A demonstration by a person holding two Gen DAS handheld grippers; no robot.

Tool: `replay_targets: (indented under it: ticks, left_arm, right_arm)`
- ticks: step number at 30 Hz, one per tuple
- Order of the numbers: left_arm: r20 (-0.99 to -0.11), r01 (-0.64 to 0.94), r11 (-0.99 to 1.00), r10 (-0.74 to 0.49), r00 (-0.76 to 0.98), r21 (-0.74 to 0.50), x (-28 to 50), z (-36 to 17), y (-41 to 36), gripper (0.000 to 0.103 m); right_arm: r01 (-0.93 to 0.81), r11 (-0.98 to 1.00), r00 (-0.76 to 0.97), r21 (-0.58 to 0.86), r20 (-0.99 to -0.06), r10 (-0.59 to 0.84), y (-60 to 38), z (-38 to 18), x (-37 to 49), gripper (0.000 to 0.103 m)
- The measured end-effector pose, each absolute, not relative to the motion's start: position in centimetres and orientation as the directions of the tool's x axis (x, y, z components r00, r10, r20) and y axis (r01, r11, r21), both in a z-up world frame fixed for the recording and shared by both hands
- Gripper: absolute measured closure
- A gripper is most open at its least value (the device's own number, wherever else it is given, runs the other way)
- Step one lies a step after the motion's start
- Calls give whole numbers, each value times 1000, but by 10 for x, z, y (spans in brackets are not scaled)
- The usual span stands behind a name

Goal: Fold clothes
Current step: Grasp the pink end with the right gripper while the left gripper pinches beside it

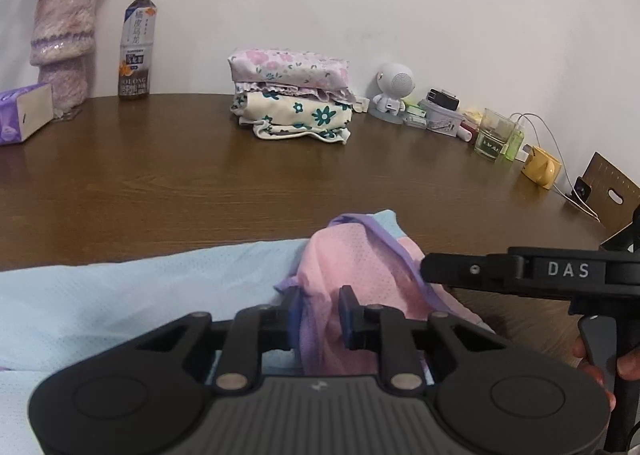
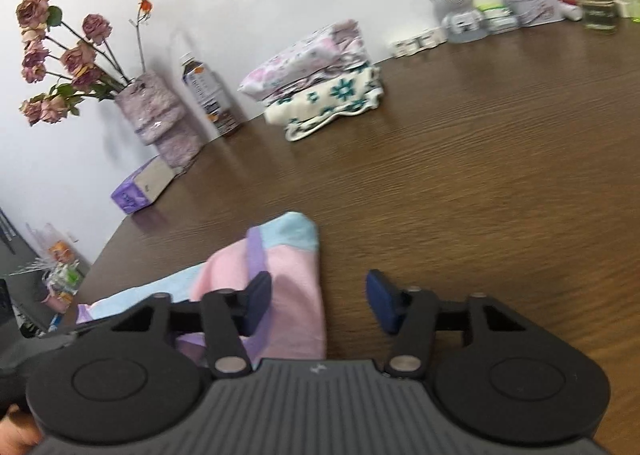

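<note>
Garment [image 1: 352,279] (pink/blue mesh, purple trim) lies bunched at near table [image 1: 160,183] edge. Left gripper [image 1: 319,315]: pads narrowed onto a pink fabric fold, pinching it. Right gripper [image 2: 318,301]: jaws spread, one pad over garment edge, other over bare wood; nothing clamped.

Risks:
- Left pinch is shallow, thin mesh may slip on lift.
- Right may close on air or on one layer only, giving an uneven fold.
- Grippers sit close, so collision poss.
- Folded stack [image 1: 290,95] is well apart, so no hazard.
</note>
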State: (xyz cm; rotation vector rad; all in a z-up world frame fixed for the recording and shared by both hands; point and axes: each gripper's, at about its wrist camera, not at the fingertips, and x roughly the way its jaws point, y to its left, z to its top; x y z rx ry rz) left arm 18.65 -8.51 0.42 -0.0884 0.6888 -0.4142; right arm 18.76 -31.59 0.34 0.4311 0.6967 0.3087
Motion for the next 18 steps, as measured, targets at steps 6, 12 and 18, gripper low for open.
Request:
replay_targets:
  ticks: [6, 12, 18]
  left_arm:
    - [-589, 355, 912, -406, 699, -207, 185, 3, -85, 86]
    - [-585, 355, 907, -419, 695, -229, 185, 3, -81, 86]
    - [-584, 353, 907, -419, 696, -230, 184, 2, -80, 86]
  right_arm:
    - [-109, 833, 733, 543, -522, 436, -319, -3, 180, 69]
    - [-118, 817, 732, 564, -507, 456, -320, -7, 170, 73]
    - [-99, 813, 742, 574, -502, 445, -327, -8, 154, 76]
